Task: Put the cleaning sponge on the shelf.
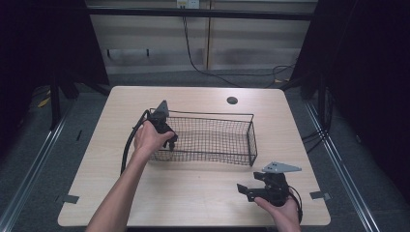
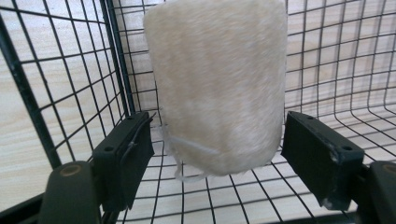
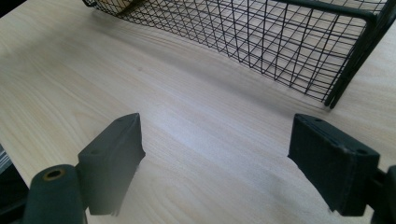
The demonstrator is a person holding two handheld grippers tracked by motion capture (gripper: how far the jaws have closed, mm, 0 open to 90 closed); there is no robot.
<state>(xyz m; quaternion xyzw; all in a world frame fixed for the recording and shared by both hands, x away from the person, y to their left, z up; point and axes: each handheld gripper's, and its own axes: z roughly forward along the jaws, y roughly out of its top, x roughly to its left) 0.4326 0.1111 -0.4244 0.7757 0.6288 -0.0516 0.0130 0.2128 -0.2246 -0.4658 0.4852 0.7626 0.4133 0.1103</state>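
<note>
Left hand (image 1: pixel 147 139) is at the near-left corner of the black wire basket (image 1: pixel 251 137), w/ the left gripper (image 1: pixel 170 143) dipped over the rim and into it; grey three-cornered plate (image 1: pixel 161 108) sits on top of that gripper, cable (image 1: pixel 128 145) loops down beside the forearm. In the left gripper view its jaws stand wide apart, not clamped on anything; between them and a bit beyond lies a cream, fuzzy, rounded-oblong pad or sponge-type thing (image 2: pixel 219 88), lying on the mesh floor in the basket's corner, a thin whitish loop at its near end; can't tell exactly what it is; neither jaw touches it, gaps show on both sides. Basket sits about mid-table on the light wood table (image 1: pixel 203 193), long side running left-right.

Right hand (image 1: pixel 280 212) is down at the near-right edge of the table, well apart from the basket; right gripper (image 1: pixel 244 191) points left, low above the tabletop; can't tell if it touches. In the right gripper view its jaws are spread wide too, bare wood between them, nothing gripped; the basket's near wall and corner post show farther off. A small dark round hole (image 1: pixel 232 100) sits at the table's far side, behind the basket.
</note>
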